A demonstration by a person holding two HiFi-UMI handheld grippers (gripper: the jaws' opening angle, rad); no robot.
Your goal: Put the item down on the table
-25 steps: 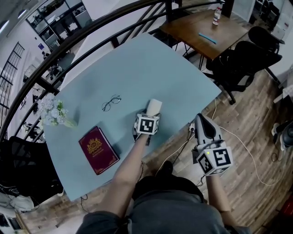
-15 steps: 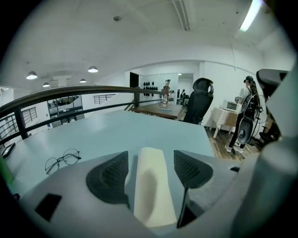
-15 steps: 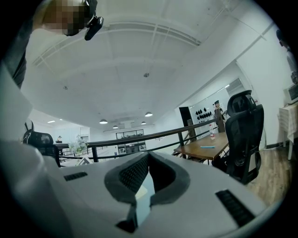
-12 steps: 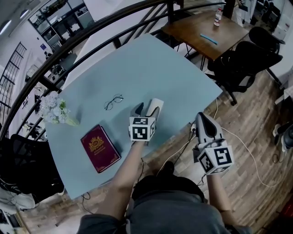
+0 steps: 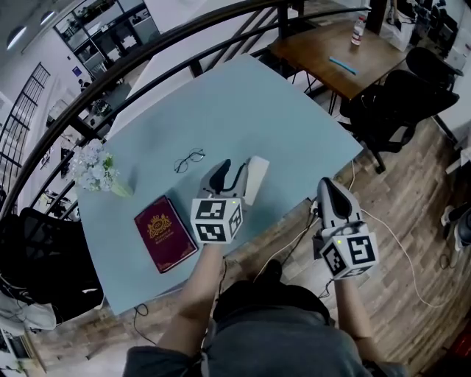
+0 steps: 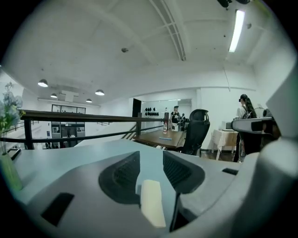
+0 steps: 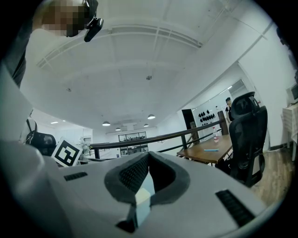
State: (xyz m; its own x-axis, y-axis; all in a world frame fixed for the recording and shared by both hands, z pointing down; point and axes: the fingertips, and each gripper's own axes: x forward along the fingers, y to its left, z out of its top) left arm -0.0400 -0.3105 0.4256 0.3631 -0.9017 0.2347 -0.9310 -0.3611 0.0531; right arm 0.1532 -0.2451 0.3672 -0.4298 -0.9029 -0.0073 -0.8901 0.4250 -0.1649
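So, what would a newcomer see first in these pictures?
The big pale-blue table fills the head view, with a red book at its left. Near its front edge the left gripper hovers by a cream block that lies on the table; its jaws have just been closing, with nothing between them.

An open-plan office on a raised mezzanine level. A dark curved railing (image 6: 79, 115) edges the floor, and beyond it, at the upper left of the head view, a lower level holds shelving and desks (image 5: 96, 18). A pale blue table (image 5: 221, 103) fills the middle. At the upper right, black swivel office chairs (image 5: 390, 103) stand by a wooden desk (image 5: 324, 51) that carries a bottle (image 5: 358, 29). The plank floor (image 5: 419, 213) has cables trailing over it. Overhead are a white ceiling, a strip light (image 6: 236, 30) and round lamps (image 6: 43, 83).
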